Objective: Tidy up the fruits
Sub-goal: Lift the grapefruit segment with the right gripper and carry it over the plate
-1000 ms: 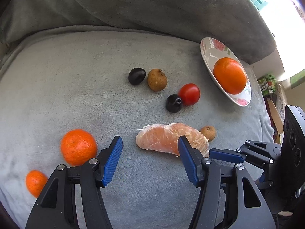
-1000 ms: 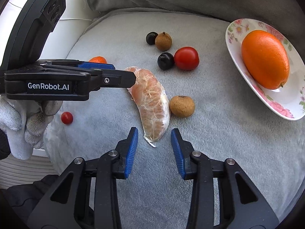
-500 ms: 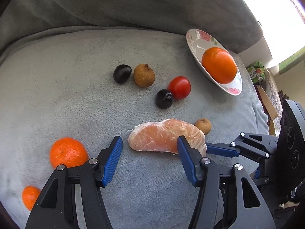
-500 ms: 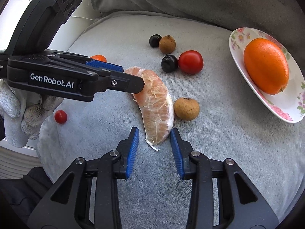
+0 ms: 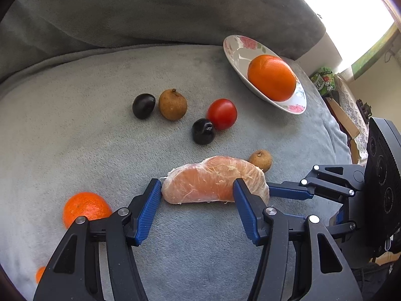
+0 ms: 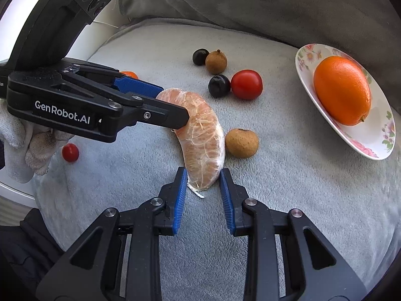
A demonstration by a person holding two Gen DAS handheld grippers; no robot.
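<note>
Left wrist view: peeled citrus piece [image 5: 213, 180] lies flat on grey cushion [image 5: 75, 135], long axis crosswise. Left gripper [image 5: 196, 193] jaws part-open, straddling its left portion, likely to steady it; left pad at tip, contact unclear.

Right wrist view: piece runs lengthwise, near tip toward camera. Right gripper [image 6: 203, 183] jaws have just been closing on that tip, pads now pinching it. Plate [image 6: 376, 148] with orange [image 6: 342, 90] well apart, probable destination.
</note>
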